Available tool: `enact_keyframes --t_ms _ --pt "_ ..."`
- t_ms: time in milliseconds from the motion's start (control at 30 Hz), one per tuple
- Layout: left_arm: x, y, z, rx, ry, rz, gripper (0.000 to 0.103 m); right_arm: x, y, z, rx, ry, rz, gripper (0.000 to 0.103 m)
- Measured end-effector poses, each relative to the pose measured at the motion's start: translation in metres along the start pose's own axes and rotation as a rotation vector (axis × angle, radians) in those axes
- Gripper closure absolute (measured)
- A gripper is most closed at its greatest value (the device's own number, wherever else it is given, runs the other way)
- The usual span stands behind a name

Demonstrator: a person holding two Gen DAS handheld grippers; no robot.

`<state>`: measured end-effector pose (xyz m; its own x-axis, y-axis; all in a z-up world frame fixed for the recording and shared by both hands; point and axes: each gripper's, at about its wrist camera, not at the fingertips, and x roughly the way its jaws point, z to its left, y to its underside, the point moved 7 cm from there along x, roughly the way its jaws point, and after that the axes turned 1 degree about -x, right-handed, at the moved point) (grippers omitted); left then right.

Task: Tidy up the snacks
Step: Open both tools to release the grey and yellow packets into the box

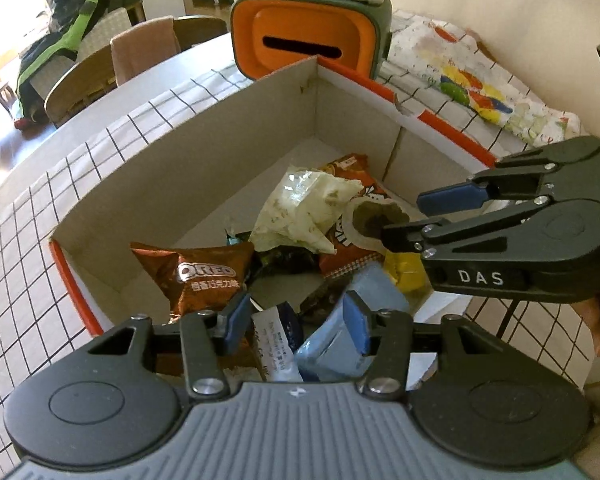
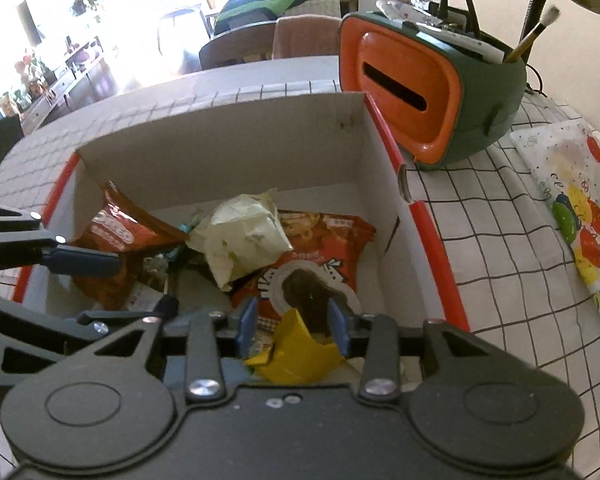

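Left gripper (image 1: 296, 322) over the box (image 1: 228, 140), jaws part open, nothing pinched; white packet (image 1: 278, 344) and blue packet (image 1: 332, 344) lying between the pads, Oreo bag (image 1: 204, 276) just left. Right gripper (image 2: 292, 322) part open too, astride a yellow packet (image 2: 296, 354), pads not seen pressing it; red bag (image 2: 320, 248) and pale bag (image 2: 244, 240) just ahead.

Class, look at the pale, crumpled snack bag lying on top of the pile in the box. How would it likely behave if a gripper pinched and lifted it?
The pale snack bag looks puffy and creased, so it would probably be light and crumple under the pinch. Its shiny film may slip. Lying loosely on the red packet, it should lift away freely.
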<state>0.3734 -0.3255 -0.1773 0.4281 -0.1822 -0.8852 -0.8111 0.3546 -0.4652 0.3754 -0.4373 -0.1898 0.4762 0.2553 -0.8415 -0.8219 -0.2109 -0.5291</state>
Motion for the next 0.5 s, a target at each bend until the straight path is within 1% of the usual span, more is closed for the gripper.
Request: enact_keyframes --t_ms 133,233,433,467,500 --pt "-0.013 0.001 0.002 -0.009 0.0 -0.031 0.045 -0.013 -0.001 0.004 0.021 -0.019 -0.026 0.063" --pt "-0.024 0.002 0.005 -0.018 0.007 -0.056 0.044 -0.024 -0.002 0.01 0.026 -0.033 -0.052 0.061" --pt "-0.046 0.007 0.014 -0.055 0.012 -0.104 0.037 -0.046 -0.003 0.023 0.036 -0.049 -0.096 0.057" --pt "-0.051 0.008 0.016 -0.062 0.01 -0.114 0.036 -0.051 -0.002 0.025 0.041 -0.052 -0.104 0.055" --pt "-0.055 0.01 0.019 -0.068 0.007 -0.123 0.036 -0.054 -0.002 0.027 0.047 -0.055 -0.112 0.05"
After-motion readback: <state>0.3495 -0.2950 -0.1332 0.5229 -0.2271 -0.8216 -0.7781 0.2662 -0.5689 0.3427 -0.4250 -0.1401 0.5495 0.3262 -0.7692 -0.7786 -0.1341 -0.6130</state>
